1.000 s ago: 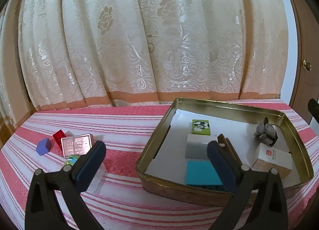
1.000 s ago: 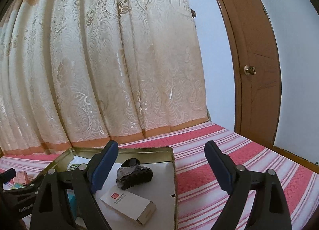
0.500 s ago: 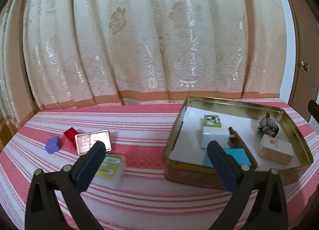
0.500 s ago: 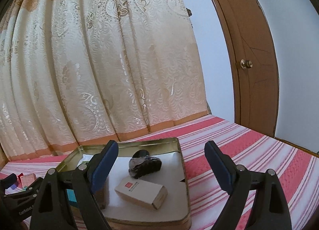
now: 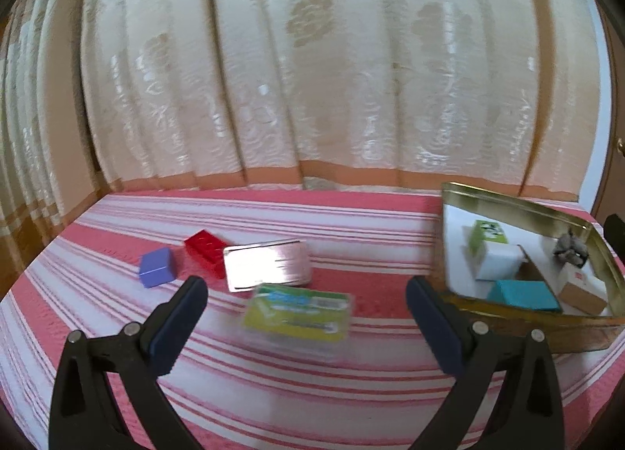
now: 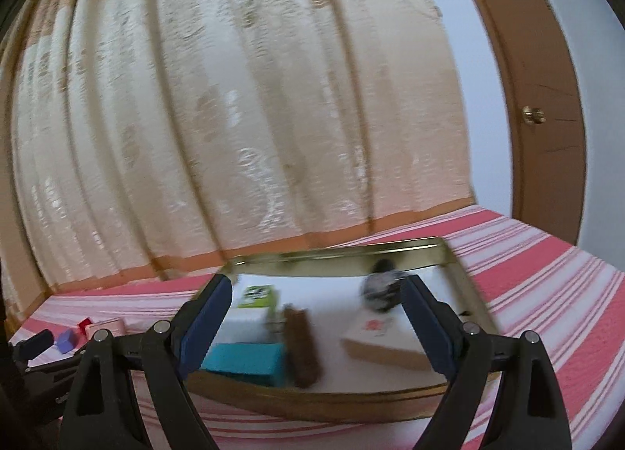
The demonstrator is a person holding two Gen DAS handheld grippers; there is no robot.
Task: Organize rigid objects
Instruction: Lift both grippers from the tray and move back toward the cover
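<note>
A gold tin tray (image 5: pixel 508 203) stands on the right of the striped cloth and holds a teal box (image 5: pixel 523 294), a white box (image 5: pixel 500 262), a green card (image 5: pixel 488 232), a tan box (image 5: pixel 582 293) and a grey lump (image 5: pixel 571 250). Left of it on the cloth lie a clear green-labelled case (image 5: pixel 299 311), a shiny metal tin (image 5: pixel 267 265), a red brick (image 5: pixel 205 250) and a blue block (image 5: pixel 157 267). My left gripper (image 5: pixel 306 327) is open and empty, just short of the green-labelled case. My right gripper (image 6: pixel 316 323) is open and empty above the tray (image 6: pixel 457 258).
A cream patterned curtain (image 5: pixel 312 79) hangs behind the table. A brown door (image 6: pixel 547 98) stands at the right. The pink striped cloth (image 5: pixel 273 379) covers the table. A brown bar (image 6: pixel 302 344) lies in the tray.
My left gripper has swung left, away from the tray, to face the loose objects on the cloth. My right gripper has turned left over the tray. Both stay open.
</note>
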